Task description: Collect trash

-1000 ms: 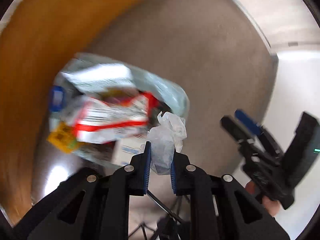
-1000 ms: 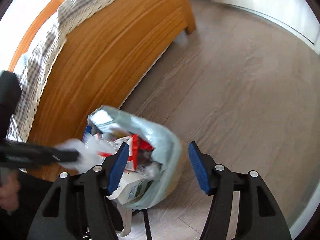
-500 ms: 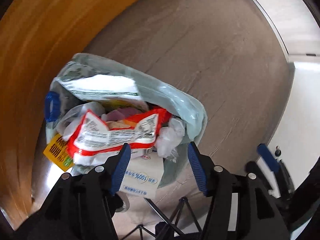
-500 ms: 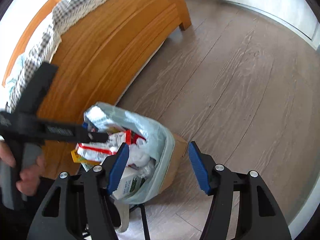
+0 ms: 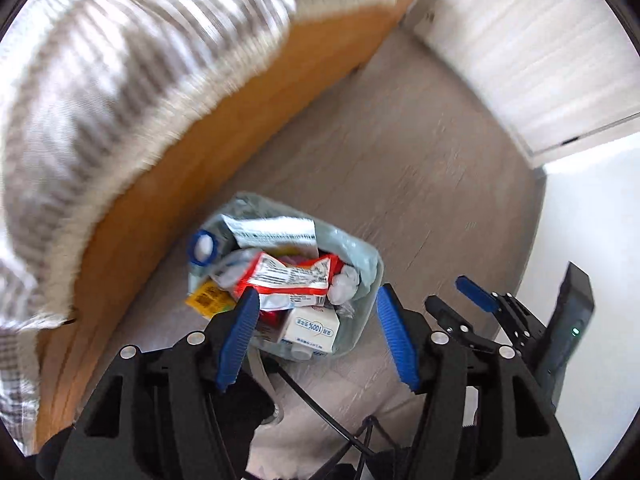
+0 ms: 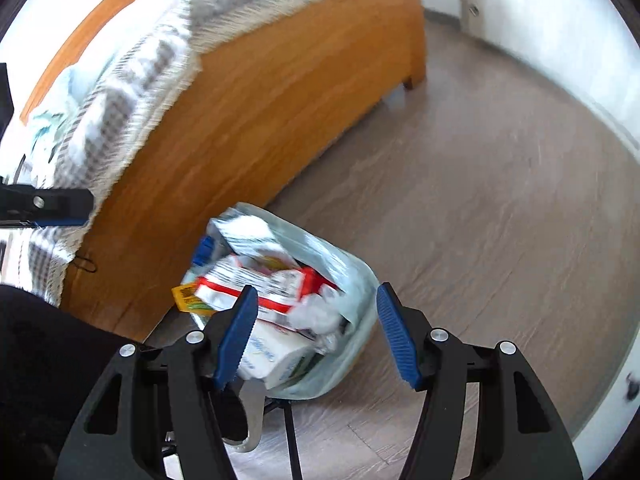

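Both grippers spread and empty: left gripper (image 5: 316,336) and right gripper (image 6: 314,334) above trash bag (image 5: 362,256), on floor (image 5: 420,184) beside bed frame (image 5: 224,132); left barely nearer.

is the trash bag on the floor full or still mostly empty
Full. The trash bag is heaped to its rim with a red wrapper, a milk carton and crumpled tissue.

You've got one trash bag (image 5: 360,264) below your claw, one milk carton (image 5: 310,330), one red-white wrapper (image 5: 288,278), one blue-capped bottle (image 5: 204,246).
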`<action>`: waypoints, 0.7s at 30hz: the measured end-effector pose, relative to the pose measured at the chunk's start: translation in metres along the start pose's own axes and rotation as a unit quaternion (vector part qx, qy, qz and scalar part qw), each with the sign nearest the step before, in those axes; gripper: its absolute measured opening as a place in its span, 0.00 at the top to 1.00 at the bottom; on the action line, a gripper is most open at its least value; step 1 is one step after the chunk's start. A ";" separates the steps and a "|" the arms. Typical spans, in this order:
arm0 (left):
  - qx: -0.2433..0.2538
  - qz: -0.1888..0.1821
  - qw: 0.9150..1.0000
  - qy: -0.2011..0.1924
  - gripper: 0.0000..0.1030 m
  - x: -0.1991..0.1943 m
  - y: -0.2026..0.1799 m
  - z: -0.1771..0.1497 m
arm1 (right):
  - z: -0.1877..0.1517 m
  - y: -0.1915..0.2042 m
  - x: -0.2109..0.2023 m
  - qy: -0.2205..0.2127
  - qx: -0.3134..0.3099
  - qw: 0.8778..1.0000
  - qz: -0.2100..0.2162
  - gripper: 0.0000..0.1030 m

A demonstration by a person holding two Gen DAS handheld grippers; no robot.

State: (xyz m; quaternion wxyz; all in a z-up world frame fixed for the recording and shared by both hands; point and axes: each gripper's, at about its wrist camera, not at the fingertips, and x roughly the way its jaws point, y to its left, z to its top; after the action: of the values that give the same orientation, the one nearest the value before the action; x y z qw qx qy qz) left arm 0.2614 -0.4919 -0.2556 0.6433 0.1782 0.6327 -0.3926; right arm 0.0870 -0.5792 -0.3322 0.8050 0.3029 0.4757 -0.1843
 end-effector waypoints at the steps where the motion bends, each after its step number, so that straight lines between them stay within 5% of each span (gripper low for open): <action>1: 0.003 -0.007 1.000 -0.015 0.42 -0.017 0.003 -0.004 | 0.004 0.010 -0.009 -0.005 -0.014 1.000 0.000 0.42; 9: -0.033 0.014 0.988 -0.148 0.36 -0.150 0.060 -0.056 | 0.033 0.102 -0.072 -0.058 -0.125 0.990 -0.007 0.42; 14: -0.083 0.038 0.965 -0.245 0.26 -0.234 0.108 -0.112 | 0.047 0.188 -0.110 -0.099 -0.208 0.973 0.010 0.33; 21: -0.167 0.070 0.937 -0.298 0.25 -0.309 0.185 -0.185 | 0.050 0.306 -0.148 -0.132 -0.304 0.942 0.046 0.32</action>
State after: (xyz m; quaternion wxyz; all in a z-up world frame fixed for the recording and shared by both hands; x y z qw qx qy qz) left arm 0.3051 -0.1549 -0.0350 0.8484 -0.0129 0.4546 -0.2708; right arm 0.2282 -0.3820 -0.0879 0.9219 0.0381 0.3844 -0.0314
